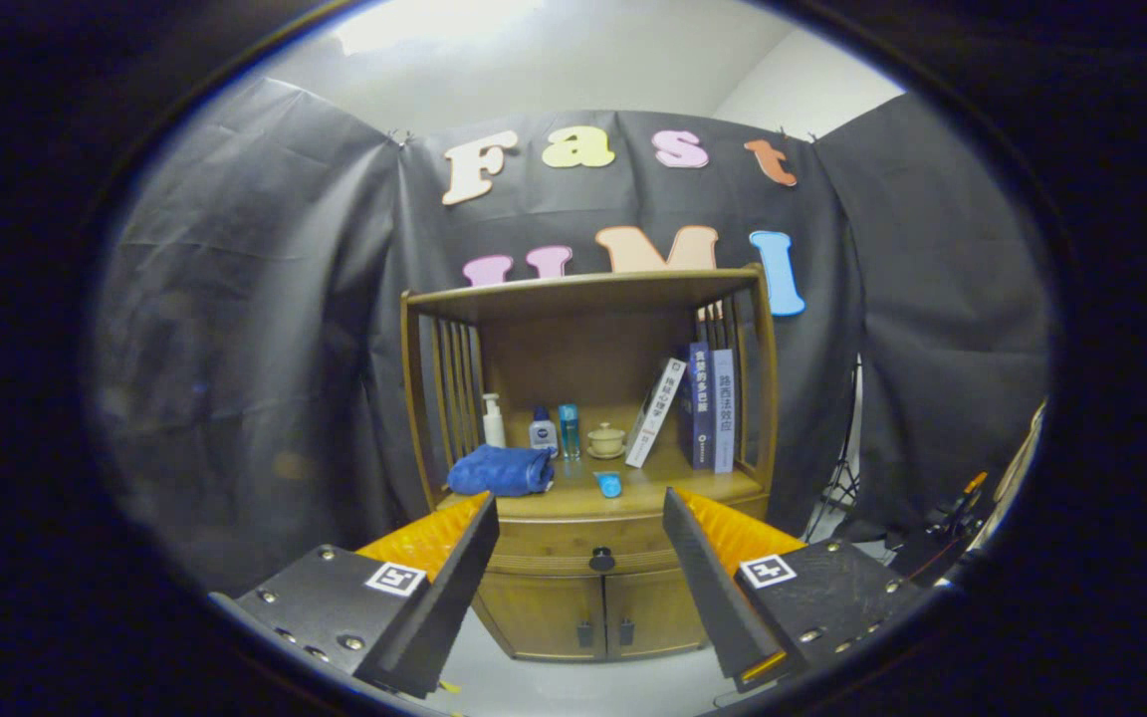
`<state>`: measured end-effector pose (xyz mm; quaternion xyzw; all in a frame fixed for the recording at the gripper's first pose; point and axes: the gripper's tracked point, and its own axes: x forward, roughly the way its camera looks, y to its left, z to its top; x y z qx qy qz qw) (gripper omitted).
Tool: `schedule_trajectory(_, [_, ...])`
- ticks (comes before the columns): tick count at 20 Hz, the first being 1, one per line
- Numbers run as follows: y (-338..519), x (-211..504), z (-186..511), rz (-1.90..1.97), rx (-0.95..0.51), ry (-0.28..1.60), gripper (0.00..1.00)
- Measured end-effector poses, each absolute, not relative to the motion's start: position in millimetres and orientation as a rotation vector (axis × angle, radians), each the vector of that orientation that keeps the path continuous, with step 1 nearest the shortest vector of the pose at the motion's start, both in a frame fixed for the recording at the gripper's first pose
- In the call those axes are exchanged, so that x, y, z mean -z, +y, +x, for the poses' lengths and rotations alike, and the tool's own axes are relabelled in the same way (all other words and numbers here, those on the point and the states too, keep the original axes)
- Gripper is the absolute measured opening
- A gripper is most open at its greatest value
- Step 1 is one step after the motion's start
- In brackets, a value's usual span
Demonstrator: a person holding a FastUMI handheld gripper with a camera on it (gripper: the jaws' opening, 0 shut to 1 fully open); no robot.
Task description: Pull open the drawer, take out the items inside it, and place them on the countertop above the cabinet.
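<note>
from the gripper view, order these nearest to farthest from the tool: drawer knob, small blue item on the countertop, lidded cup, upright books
The tool is open, well short of the cabinet.
1. Drawer knob, between the fingers, on the drawer front.
2. Small blue item, lying near the countertop's front edge.
3. Lidded cup and upright books, the books to its right: both far back, too close to call.
</note>
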<state>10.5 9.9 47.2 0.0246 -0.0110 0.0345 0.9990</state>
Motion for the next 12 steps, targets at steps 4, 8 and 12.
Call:
schedule_trajectory(4, [-6.9, -54.1, -9.2, 0.067, -0.068, -0.039, 0.99])
schedule_trajectory(8, [-19.6, -60.2, -18.9, 0.078, -0.067, -0.073, 0.99])
schedule_trajectory(12, [-26.0, -47.4, -14.7, 0.077, -0.08, -0.046, 0.99])
